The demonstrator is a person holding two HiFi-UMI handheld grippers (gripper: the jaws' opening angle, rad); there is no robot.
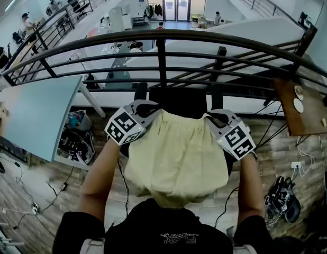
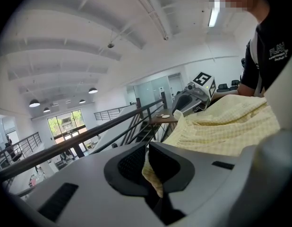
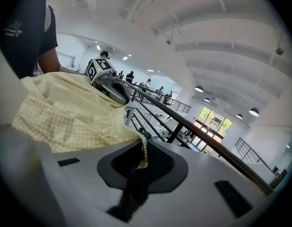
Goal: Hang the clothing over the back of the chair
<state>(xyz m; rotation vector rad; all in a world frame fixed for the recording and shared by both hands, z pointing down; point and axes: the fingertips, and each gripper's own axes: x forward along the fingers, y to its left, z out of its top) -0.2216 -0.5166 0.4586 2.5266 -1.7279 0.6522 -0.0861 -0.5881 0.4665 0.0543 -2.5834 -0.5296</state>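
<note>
A pale yellow checked garment [image 1: 176, 157] is stretched between my two grippers and drapes toward me over a black chair [image 1: 180, 100], which it mostly hides. My left gripper [image 1: 146, 109] is shut on the garment's top left corner, and a fold of cloth [image 2: 150, 169] is pinched between the jaws. My right gripper [image 1: 215, 118] is shut on the top right corner, where the cloth edge [image 3: 142, 150] runs into the closed jaws. Each gripper view shows the garment [image 2: 226, 124] [image 3: 65, 112] stretching away to the other gripper [image 2: 197, 92] [image 3: 107, 79].
A black metal railing [image 1: 163, 36] runs just beyond the chair, with a drop to a lower floor behind it. A pale blue table [image 1: 36, 115] stands at the left and a brown wooden top [image 1: 298, 107] at the right. Cables and black gear [image 1: 282, 197] lie on the wood floor.
</note>
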